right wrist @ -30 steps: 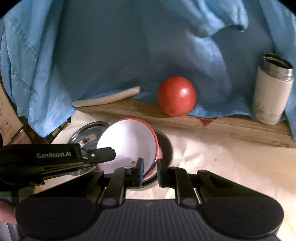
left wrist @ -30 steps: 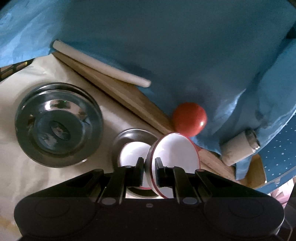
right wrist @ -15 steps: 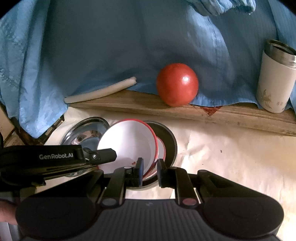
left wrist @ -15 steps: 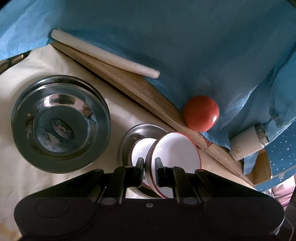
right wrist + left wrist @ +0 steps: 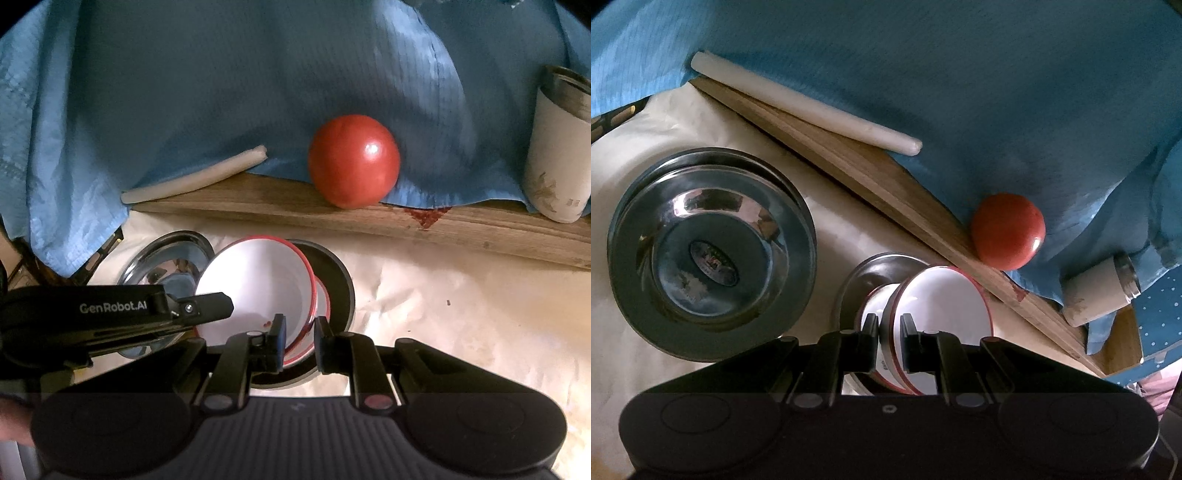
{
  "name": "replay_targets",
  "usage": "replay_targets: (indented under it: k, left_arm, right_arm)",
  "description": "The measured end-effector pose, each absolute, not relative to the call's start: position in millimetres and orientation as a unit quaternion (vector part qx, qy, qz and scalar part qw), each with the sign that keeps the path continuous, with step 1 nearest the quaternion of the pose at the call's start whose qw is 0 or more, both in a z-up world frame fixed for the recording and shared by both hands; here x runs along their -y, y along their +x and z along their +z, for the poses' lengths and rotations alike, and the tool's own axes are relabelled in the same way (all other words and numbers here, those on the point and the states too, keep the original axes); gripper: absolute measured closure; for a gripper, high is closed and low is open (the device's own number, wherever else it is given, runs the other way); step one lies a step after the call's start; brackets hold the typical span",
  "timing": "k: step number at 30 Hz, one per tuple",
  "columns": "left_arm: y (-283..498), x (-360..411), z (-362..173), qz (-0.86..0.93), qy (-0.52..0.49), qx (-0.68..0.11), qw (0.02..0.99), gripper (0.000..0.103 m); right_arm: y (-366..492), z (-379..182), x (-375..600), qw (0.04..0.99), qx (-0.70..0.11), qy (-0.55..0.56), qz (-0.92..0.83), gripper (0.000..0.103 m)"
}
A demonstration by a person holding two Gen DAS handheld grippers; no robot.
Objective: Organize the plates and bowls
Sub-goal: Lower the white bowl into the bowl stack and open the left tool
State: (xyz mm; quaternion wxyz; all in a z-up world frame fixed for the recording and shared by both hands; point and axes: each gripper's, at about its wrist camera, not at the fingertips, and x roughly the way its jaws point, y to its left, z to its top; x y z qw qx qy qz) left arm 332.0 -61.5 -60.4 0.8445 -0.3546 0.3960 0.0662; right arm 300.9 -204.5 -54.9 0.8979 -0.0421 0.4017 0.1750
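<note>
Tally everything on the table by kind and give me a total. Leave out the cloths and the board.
White bowls: 2, the held bowl in the left tool and the lower bowl
Steel dishes: 2, the large dish, which may be a stack, and the small dish
Tomato: 1
Tumbler: 1
White rod: 1
Total: 7

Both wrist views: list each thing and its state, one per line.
Left tongs: shut on white bowl's rim.
Right tongs: astride that rim, grip unclear.
White bowl: tilted, empty.
Steel bowl: upright, empty.
Tumbler: upright, lidless.
Tomato: whole, on ledge.
</note>
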Motion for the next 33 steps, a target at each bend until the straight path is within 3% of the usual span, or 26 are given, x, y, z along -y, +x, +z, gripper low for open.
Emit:
replay_targets:
  k: [23, 33]
  left_arm:
    - [338.8, 59.0, -67.8, 0.077, -0.340, -0.407, 0.844, 0.091]
    - [335.0, 56.1, -62.6, 0.079, -0.333, -0.401, 0.850, 0.083]
  right_arm:
    - [314.2, -65.2, 204.2, 0.890, -0.413, -0.049, 0.188, 0.079]
    - [305.5, -60.4, 207.3, 0.898, -0.392, -0.048, 0.195, 0.073]
